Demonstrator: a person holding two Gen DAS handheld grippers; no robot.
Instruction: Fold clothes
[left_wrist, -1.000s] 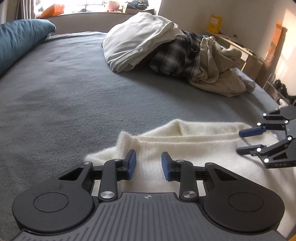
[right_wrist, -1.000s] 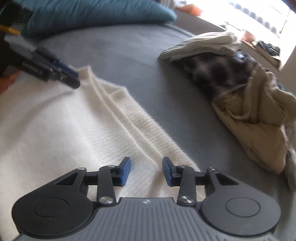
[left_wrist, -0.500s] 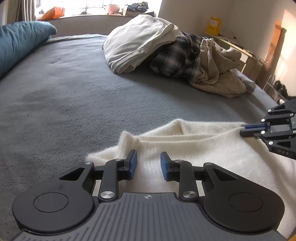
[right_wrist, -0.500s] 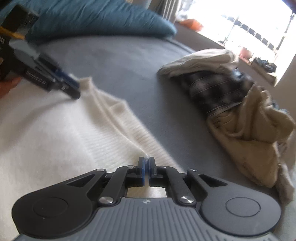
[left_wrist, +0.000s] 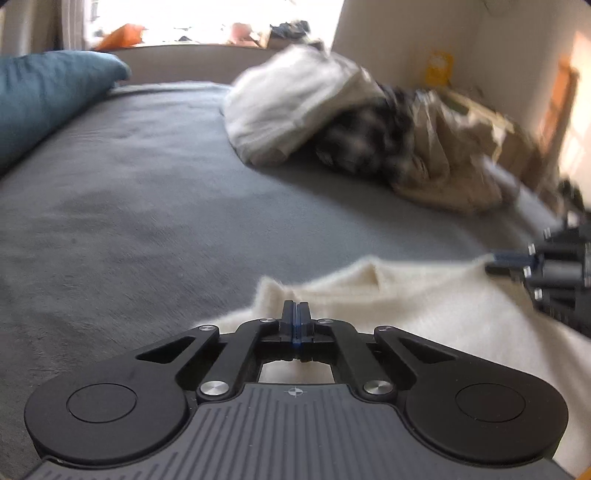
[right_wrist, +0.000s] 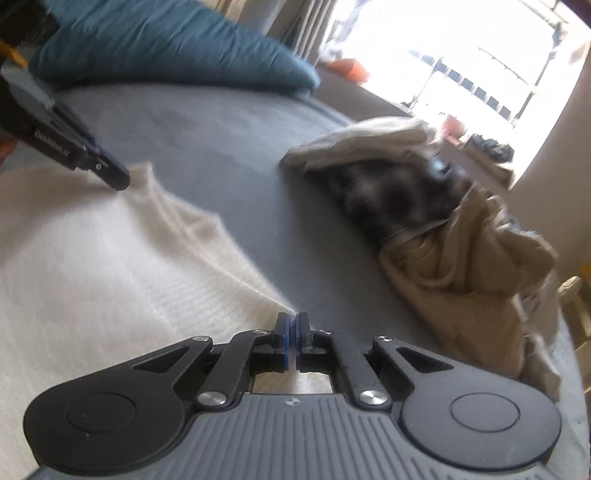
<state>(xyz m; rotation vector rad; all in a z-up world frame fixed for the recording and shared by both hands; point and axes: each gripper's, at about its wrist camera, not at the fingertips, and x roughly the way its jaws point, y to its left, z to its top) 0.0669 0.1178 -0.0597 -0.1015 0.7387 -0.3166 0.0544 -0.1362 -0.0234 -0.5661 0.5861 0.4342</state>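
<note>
- The cream sweater (left_wrist: 424, 295) lies spread flat on the grey bed (left_wrist: 147, 206), near the front edge; a heap of unfolded clothes (left_wrist: 369, 129) sits well apart at the far side, and a teal pillow (right_wrist: 166, 40) lies at the head
- It looks a soft, fuzzy knit, light and limp; I judge it will sag and stretch between two holds rather than keep a line, so the far corners and the ribbed edge are the sound places to take it
- The left tool (left_wrist: 295, 314) has just been closing and its blue pads are now together on the far left corner of the sweater, where the knit rises in a small peak
- The right tool (right_wrist: 291, 326) is clamped on the far right corner, a thin point of fabric pinched between its pads
- Both tools point slantwise down at the bed, side by side along the sweater's far edge; each shows in the other's view, low over the cloth
- The frames are blurred, so how deep each bite goes I cannot tell
</note>
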